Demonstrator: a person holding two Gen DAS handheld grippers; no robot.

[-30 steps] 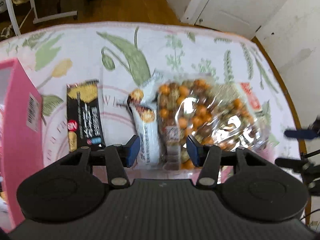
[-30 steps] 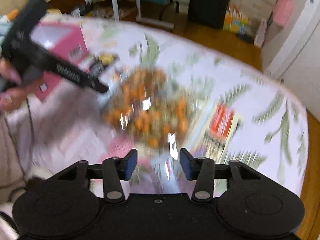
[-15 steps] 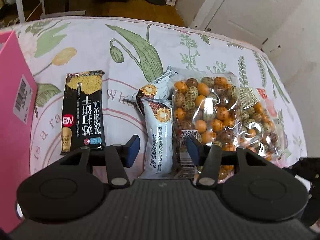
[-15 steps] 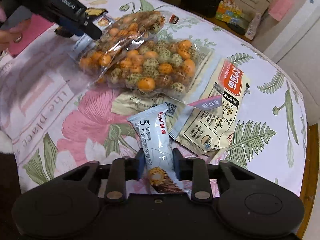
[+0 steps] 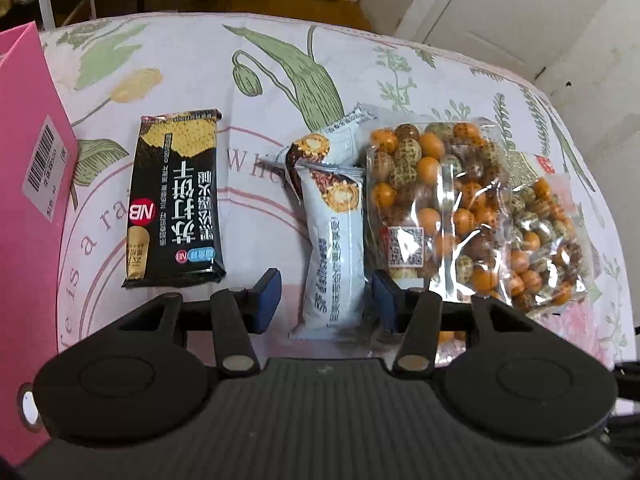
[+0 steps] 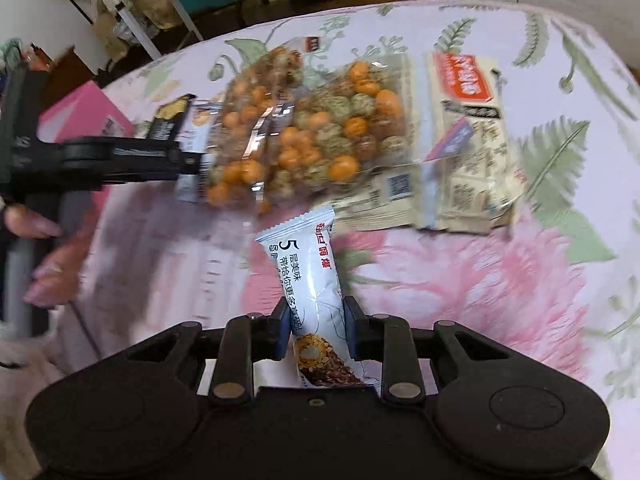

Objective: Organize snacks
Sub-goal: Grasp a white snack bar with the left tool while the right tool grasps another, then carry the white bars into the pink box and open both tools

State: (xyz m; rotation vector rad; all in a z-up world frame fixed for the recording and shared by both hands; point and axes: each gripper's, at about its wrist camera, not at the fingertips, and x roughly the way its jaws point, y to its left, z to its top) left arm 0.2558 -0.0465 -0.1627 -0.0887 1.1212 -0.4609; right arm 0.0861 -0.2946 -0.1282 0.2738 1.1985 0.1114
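Note:
In the right wrist view my right gripper is shut on a white snack bar, whose free end points away over the floral cloth. My left gripper hangs low over the table with its jaws closing. A second white snack bar lies between its blue pads, which stand apart from the wrapper. Another white bar lies partly under that one. A black cracker packet lies to the left. Clear bags of coated nuts lie to the right.
A pink box stands at the left table edge. Cream packets with a red label lie beyond the nut bags. A person's hand holds the left gripper's handle. The floral tablecloth runs to the right edge.
My right gripper has shut on a white snack bar and rolled, so the table view has turned. My left gripper has sunk closer to the bar between its pads.

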